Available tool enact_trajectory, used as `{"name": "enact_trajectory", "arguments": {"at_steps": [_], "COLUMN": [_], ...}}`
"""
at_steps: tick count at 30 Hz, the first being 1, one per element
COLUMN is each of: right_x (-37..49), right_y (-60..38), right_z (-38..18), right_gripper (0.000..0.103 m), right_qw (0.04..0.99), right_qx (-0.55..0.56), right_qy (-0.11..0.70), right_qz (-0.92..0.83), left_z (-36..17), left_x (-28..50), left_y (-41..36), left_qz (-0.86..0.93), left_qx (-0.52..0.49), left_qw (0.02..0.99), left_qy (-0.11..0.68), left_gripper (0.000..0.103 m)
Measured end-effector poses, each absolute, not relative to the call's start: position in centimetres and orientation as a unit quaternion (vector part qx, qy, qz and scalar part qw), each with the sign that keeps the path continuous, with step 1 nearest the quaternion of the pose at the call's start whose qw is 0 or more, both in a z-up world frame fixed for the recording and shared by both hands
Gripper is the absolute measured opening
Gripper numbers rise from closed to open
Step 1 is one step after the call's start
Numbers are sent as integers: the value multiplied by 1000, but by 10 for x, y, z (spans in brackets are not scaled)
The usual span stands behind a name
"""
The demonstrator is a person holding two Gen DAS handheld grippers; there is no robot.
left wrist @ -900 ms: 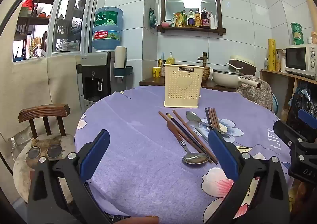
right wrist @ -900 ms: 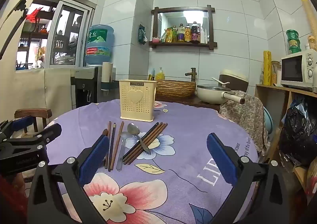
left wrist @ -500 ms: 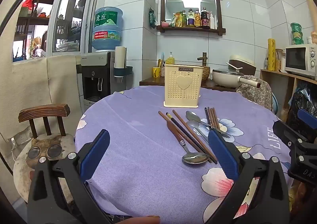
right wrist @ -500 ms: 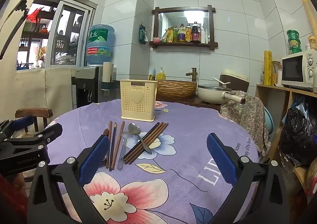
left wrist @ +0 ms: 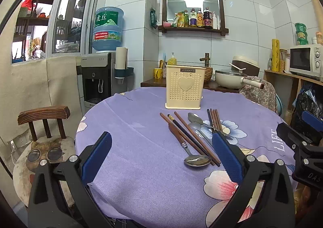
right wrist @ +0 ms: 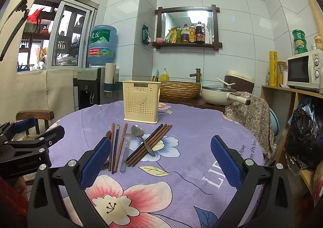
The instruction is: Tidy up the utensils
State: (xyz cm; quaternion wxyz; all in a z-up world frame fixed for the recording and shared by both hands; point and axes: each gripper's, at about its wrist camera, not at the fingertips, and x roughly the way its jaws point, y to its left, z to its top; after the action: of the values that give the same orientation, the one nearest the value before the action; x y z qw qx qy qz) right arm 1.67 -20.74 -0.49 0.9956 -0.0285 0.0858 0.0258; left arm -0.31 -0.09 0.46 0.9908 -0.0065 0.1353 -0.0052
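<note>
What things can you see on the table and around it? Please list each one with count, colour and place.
utensil holder: one, cream, far side of table, upright
chopsticks: several, brown and black, loose in front of holder
spoons: three, metal, one with wooden handle, among chopsticks
tablecloth: one, purple, flowered, covering the table
chair: one, dark wood, left of table
water dispenser: one, blue bottle on top, by the wall
microwave: one, white, right shelf
left gripper: open, empty
right gripper: open, empty
</note>
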Motion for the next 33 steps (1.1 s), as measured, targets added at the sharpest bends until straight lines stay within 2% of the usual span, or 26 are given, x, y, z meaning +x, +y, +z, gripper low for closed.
{"name": "enact_trajectory", "arguments": {"at_steps": [33], "right_x": [19], "right_y": [-205], "right_z": [-9], "right_gripper": [97], "right_qw": [995], "right_qx": [-26], "right_qy": [90], "right_qz": [28], "left_z": [-1], "left_x": [0], "left_y": [-3], "left_qz": [-6], "left_qx": [-6], "left_qw": [991], "left_qy": [136], "left_gripper": [98]}}
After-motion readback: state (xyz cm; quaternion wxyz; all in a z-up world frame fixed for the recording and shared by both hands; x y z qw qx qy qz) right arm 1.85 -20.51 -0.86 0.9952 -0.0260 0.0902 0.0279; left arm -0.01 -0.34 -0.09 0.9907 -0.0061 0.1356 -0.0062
